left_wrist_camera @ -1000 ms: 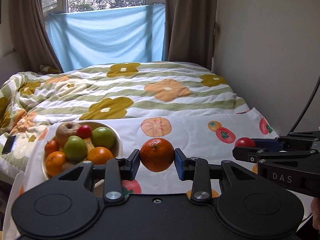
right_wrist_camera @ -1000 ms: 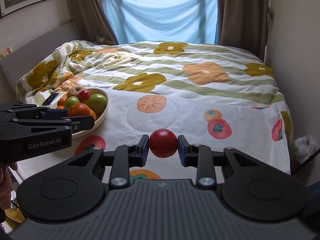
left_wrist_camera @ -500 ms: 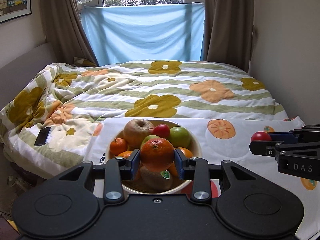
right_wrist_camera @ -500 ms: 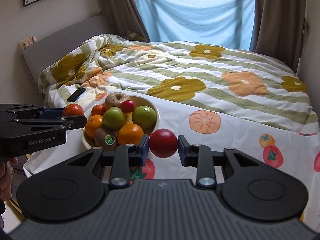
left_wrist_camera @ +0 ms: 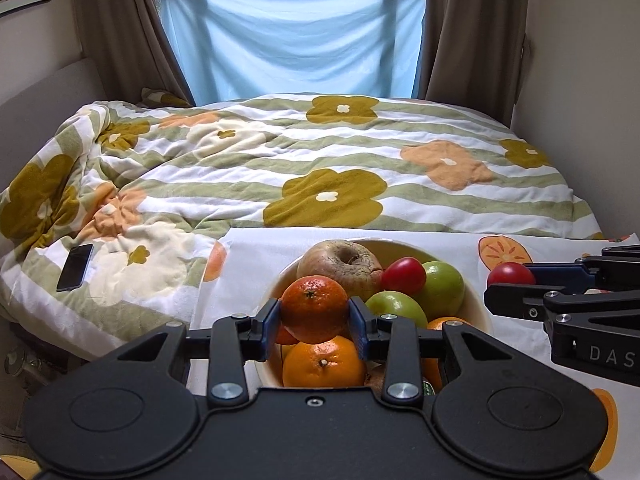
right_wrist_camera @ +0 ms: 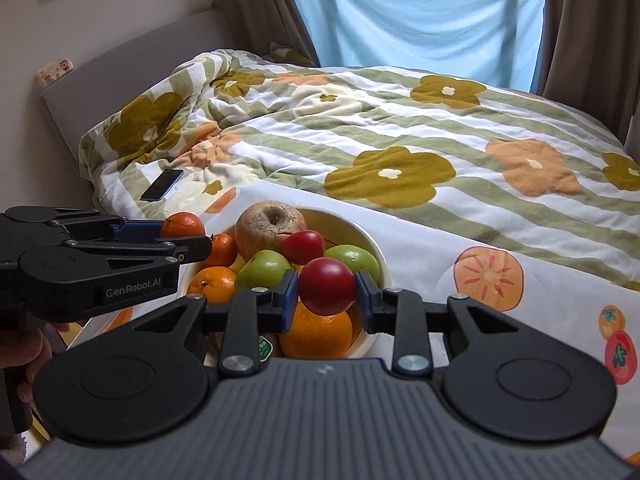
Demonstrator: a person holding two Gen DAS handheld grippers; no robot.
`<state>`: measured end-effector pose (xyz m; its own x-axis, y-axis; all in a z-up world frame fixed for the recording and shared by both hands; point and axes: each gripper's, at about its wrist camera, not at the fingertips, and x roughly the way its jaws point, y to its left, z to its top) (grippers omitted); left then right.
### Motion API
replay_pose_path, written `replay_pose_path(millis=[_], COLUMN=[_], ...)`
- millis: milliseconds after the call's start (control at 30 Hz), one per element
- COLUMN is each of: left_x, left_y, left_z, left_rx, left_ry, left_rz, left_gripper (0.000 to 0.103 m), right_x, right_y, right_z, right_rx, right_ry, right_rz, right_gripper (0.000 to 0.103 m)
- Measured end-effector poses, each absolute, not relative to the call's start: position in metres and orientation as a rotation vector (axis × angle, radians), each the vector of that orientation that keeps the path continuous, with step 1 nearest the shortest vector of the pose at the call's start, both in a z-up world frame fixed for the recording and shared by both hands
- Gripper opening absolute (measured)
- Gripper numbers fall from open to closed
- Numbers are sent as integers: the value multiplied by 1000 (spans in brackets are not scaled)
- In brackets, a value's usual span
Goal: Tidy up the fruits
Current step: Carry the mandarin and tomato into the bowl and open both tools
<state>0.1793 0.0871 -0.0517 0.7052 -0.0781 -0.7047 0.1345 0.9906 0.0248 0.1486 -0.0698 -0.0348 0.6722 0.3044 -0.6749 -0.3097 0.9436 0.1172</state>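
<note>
A cream bowl (left_wrist_camera: pixel 404 246) (right_wrist_camera: pixel 380 256) full of fruit sits on a fruit-print cloth on the bed. It holds a brown apple (left_wrist_camera: pixel 340 264), green apples (left_wrist_camera: pixel 444 284), oranges (left_wrist_camera: pixel 324 364) and a small red fruit (left_wrist_camera: pixel 404 274). My left gripper (left_wrist_camera: pixel 315 314) is shut on a tangerine (left_wrist_camera: pixel 314 308) above the bowl's near left side; it also shows in the right wrist view (right_wrist_camera: pixel 182 226). My right gripper (right_wrist_camera: pixel 327 292) is shut on a red fruit (right_wrist_camera: pixel 327 286) above the bowl's near edge; it also shows in the left wrist view (left_wrist_camera: pixel 511 274).
A black phone (left_wrist_camera: pixel 75 266) (right_wrist_camera: pixel 162 185) lies on the flowered quilt (left_wrist_camera: pixel 320 168) left of the bowl. The fruit-print cloth (right_wrist_camera: pixel 520 300) stretches to the right of the bowl. A blue sheet and curtains hang behind the bed; a wall stands on the right.
Both grippers have moved left with their fruit, from over the cloth to above the bowl. The bowl now sits right under both sets of fingers.
</note>
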Motion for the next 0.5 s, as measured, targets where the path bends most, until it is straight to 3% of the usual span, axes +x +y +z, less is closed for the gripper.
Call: replay_pose_path(millis=[267,300,367,433,500], left_x=[199,199,198,194,191], left_y=[86,85,85,87,88], left_z=[-67,-68,-66,-61,-58], left_rx=[87,95,98,100,105], left_ry=[826,825,808,775,758], left_rz=[-154,-156,-158,-155,-153], left_gripper=[43,47,77,90,91], right_x=[166,166,167,168,168], right_y=[-64,-64,-65,-66,-66], right_z=[-46,-47,-49,-49,-49], right_rx=[3,5,10,12,11], right_ry=[785,787,790,793,794], right_rz=[333,330,324,319,317], right_gripper=[46,46,46,46,46])
